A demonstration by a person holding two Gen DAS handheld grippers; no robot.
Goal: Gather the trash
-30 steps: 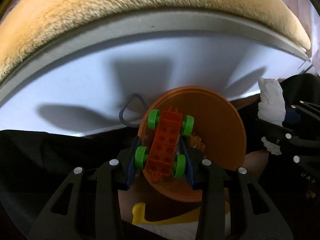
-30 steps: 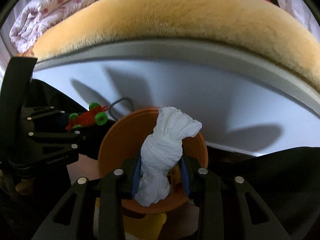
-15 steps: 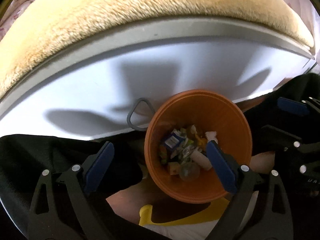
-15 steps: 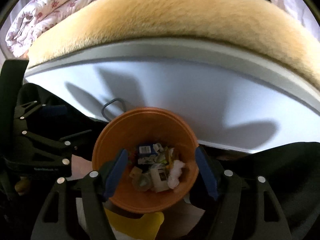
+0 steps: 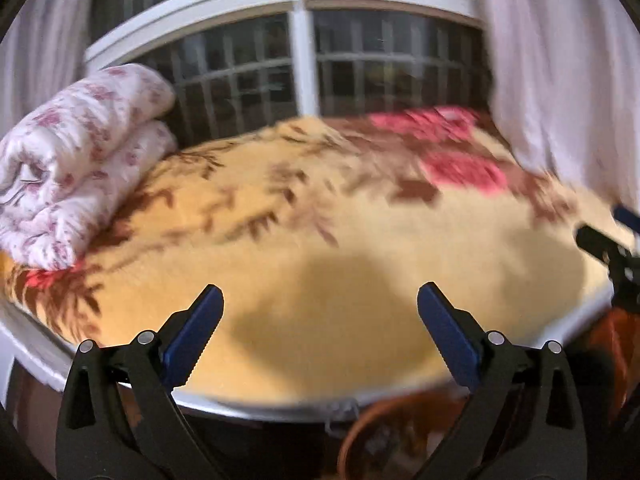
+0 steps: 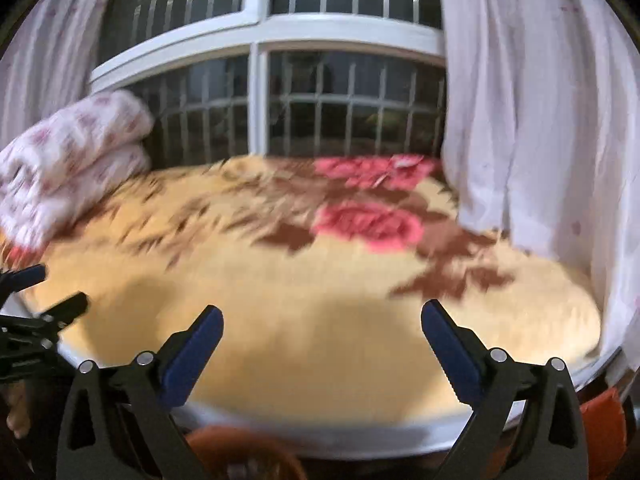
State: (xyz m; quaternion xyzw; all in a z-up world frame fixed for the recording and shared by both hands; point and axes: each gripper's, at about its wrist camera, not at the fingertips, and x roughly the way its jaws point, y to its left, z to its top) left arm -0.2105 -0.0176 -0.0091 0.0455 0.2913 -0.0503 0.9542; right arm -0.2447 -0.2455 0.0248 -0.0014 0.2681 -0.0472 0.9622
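Observation:
Both grippers hang above the near edge of a bed, and both are empty. My left gripper [image 5: 319, 290] has its blue-padded jaws spread wide and still opening, with nothing between them. My right gripper [image 6: 322, 309] is the same: jaws opening, only blanket behind the gap. The orange trash bin [image 5: 384, 412] shows as a blurred rim at the bottom of the left wrist view, and as the bin [image 6: 240, 444] low between the right gripper's arms. Its contents are too blurred to make out. No loose trash shows on the bed.
A yellow blanket [image 5: 320, 220] with red and brown flowers covers the bed, and a folded floral quilt [image 5: 72, 168] lies at its left. Behind stand a barred window [image 6: 304, 92] and pale curtains [image 6: 540, 120]. An orange object [image 6: 604, 412] sits low at the right.
The left gripper let go of the red toy car and the right one of the white wad over the orange bin. Both then rose and tilted up, facing the bed.

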